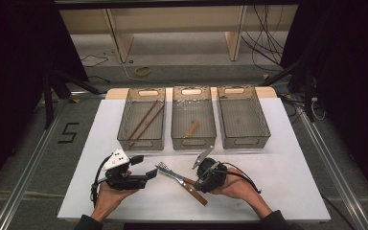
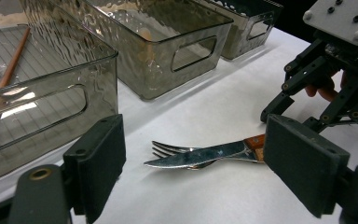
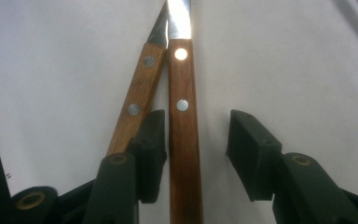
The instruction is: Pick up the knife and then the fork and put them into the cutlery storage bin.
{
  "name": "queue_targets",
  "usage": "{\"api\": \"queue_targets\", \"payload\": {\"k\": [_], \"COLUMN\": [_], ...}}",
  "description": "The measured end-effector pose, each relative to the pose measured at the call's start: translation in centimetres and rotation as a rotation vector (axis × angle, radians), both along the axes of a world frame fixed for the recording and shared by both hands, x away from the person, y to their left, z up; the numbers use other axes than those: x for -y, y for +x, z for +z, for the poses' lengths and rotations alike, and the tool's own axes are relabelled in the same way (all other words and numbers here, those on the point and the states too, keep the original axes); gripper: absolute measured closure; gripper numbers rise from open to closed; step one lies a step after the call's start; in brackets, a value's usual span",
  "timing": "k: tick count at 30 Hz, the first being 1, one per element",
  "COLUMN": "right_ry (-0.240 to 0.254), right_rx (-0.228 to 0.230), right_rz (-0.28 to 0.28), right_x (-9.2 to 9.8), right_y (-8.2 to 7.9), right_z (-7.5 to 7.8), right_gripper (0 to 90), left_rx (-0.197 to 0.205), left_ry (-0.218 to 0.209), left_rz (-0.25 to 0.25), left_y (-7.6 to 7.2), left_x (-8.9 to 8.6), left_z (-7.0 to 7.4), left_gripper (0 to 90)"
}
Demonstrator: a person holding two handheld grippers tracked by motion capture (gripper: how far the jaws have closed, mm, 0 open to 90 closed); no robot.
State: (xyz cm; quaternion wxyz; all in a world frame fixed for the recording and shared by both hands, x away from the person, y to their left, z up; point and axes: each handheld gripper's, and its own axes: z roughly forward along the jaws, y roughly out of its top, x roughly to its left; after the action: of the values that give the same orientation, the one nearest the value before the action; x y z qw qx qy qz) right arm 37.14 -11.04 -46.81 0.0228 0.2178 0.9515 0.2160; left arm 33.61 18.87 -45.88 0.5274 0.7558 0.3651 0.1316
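A fork (image 1: 164, 168) and a knife (image 2: 200, 156) with wooden handles lie crossed on the white table (image 1: 278, 182), in front of the bins. My right gripper (image 1: 197, 184) points down at their handle ends. In the right gripper view the knife handle (image 3: 184, 140) lies between the pads of my right gripper (image 3: 198, 147), close against the left pad, with a gap to the right pad. The fork handle (image 3: 140, 93) runs under the left jaw. My left gripper (image 1: 146, 166) rests open to the left of the fork tines (image 2: 165, 148), holding nothing.
Three clear grey bins stand in a row behind the cutlery. The left bin (image 1: 141, 143) holds chopsticks (image 1: 146, 120), the middle bin (image 1: 193, 142) a small wooden utensil (image 1: 191, 128), and the right bin (image 1: 244, 140) looks bare. The table's front edge lies near the person's forearms.
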Motion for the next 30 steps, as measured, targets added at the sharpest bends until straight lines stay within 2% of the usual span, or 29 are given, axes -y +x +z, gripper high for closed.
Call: {"api": "queue_targets", "payload": {"k": [9, 13, 15, 22, 30], "right_ry": [-0.029, -0.036, -0.035, -0.054, -0.022], "right_rx": [0.024, 0.021, 0.009, 0.012, -0.002], "right_rz": [0.026, 0.029, 0.009, 0.02, -0.001], "right_x": [-0.8, -0.9, -1.0, -1.2, -0.9], "right_y": [-0.2, -0.2, -0.2, -0.2, 0.0], "right_z": [0.1, 0.1, 0.1, 0.2, 0.4], "right_gripper": [66.1, 70.6, 73.9, 76.1, 76.9], "left_rx": [0.003, 0.004, 0.005, 0.008, 0.01], "left_ry": [0.002, 0.003, 0.003, 0.004, 0.002], "left_rz": [-0.001, -0.002, -0.002, 0.0, 0.01], "left_y": [0.0, 0.0, 0.0, 0.0, 0.1], "left_x": [0.0, 0.0, 0.0, 0.0, -0.3], "left_z": [0.0, 0.0, 0.0, 0.0, 0.0], "left_gripper": [20.5, 20.5, 20.5, 20.6, 20.8]}}
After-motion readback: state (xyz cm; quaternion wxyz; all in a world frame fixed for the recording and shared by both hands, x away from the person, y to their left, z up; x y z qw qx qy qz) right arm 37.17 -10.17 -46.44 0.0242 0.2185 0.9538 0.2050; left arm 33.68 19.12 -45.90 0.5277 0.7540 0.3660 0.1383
